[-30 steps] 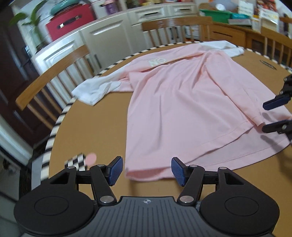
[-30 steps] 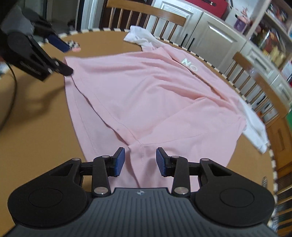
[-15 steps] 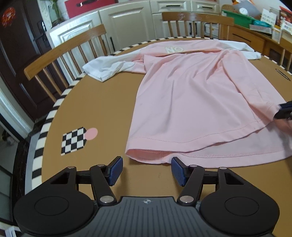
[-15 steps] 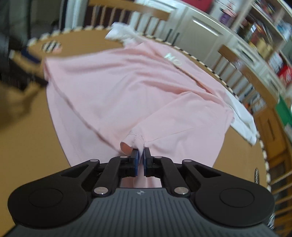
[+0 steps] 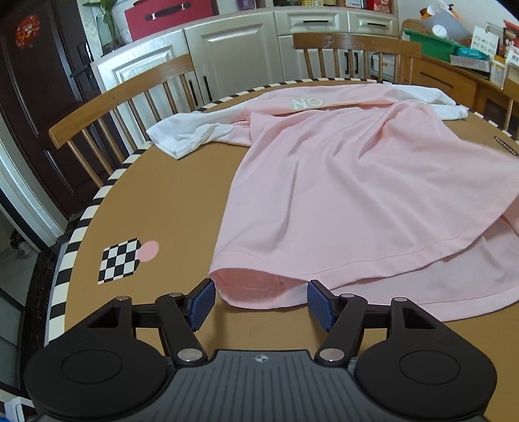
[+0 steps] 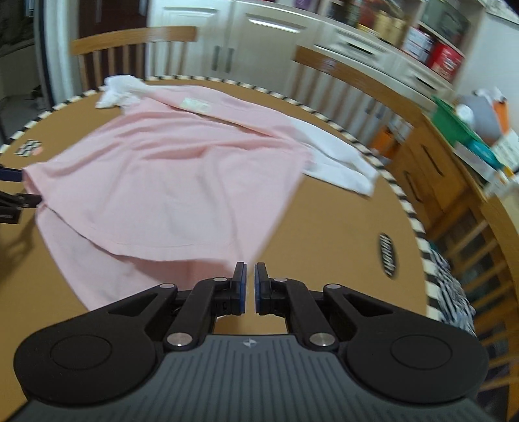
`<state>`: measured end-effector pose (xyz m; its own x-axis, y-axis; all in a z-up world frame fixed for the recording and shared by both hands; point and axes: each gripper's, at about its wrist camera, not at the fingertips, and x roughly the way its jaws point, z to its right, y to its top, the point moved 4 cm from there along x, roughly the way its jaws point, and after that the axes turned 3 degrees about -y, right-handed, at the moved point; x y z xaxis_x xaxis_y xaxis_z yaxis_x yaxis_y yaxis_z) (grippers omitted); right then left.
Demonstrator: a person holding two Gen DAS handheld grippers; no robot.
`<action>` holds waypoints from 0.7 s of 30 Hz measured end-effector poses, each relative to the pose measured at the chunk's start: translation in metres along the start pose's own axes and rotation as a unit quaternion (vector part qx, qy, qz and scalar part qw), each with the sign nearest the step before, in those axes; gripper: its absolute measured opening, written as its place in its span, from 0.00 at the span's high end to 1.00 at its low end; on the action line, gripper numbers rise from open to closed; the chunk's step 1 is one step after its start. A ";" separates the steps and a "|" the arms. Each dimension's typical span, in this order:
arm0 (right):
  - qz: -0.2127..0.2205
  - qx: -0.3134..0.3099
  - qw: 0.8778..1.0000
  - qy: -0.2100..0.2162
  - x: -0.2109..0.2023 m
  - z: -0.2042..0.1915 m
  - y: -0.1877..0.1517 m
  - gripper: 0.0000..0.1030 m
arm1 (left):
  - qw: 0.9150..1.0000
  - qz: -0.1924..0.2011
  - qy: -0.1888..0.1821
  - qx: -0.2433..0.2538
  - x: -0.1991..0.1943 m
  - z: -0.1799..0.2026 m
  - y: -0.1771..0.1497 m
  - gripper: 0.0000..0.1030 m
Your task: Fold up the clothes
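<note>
Pink shirt (image 6: 168,175) hem newly pinched in right tool (image 6: 249,285)

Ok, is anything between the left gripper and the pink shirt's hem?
Nothing visible. The pink shirt has its near hem corner already lying between the left gripper's opening jaws, on the table.

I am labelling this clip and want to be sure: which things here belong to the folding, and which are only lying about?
For the job: shirt; right gripper, shut on its hem corner; left gripper, open at the other hem corner; table.
Lying about: checkered marker; chairs; green bin; red box.
</note>
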<state>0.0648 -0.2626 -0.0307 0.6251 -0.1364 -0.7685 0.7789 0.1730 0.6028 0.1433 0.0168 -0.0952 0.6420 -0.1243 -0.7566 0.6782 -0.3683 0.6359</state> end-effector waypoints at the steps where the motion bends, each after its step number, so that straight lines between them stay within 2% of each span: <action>1: -0.003 0.006 1.000 -0.007 0.000 0.007 -0.003 0.95 | 1.000 0.001 0.003 0.004 0.000 0.002 -0.001 0.36; 4: -0.014 0.034 0.999 -0.012 0.002 0.021 -0.012 0.95 | 1.000 0.000 0.014 0.007 0.001 0.004 -0.002 0.36; 6: -0.007 0.035 0.999 0.007 0.002 0.018 -0.017 0.94 | 1.000 -0.004 0.015 0.000 0.002 0.003 -0.003 0.35; 8: 0.003 0.016 0.999 0.032 0.002 0.005 -0.021 0.86 | 1.000 -0.007 0.013 -0.007 0.004 0.001 -0.003 0.35; 10: 0.008 -0.026 0.999 0.042 0.009 -0.014 -0.025 0.75 | 1.000 -0.007 0.012 -0.015 0.004 0.000 -0.003 0.35; 11: 0.011 -0.054 0.998 0.042 0.012 -0.024 -0.027 0.73 | 1.000 -0.008 0.012 -0.017 0.004 -0.001 -0.003 0.35; 13: 0.018 -0.110 0.993 0.033 0.023 -0.043 -0.030 0.73 | 1.000 -0.009 0.014 -0.016 0.004 0.000 -0.003 0.35; 16: 0.020 -0.185 0.982 -0.009 0.043 -0.058 -0.034 0.73 | 1.000 -0.010 0.014 -0.018 0.004 -0.001 -0.003 0.35; 21: 0.019 -0.256 0.966 -0.044 0.065 -0.067 -0.038 0.74 | 0.999 -0.011 0.015 -0.028 0.004 -0.003 -0.004 0.33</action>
<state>0.0719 -0.2127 -0.1180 0.6719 -0.1993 -0.7133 0.6429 0.6351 0.4281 0.1442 0.0201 -0.1002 0.6363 -0.0889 -0.7663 0.7110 -0.3178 0.6273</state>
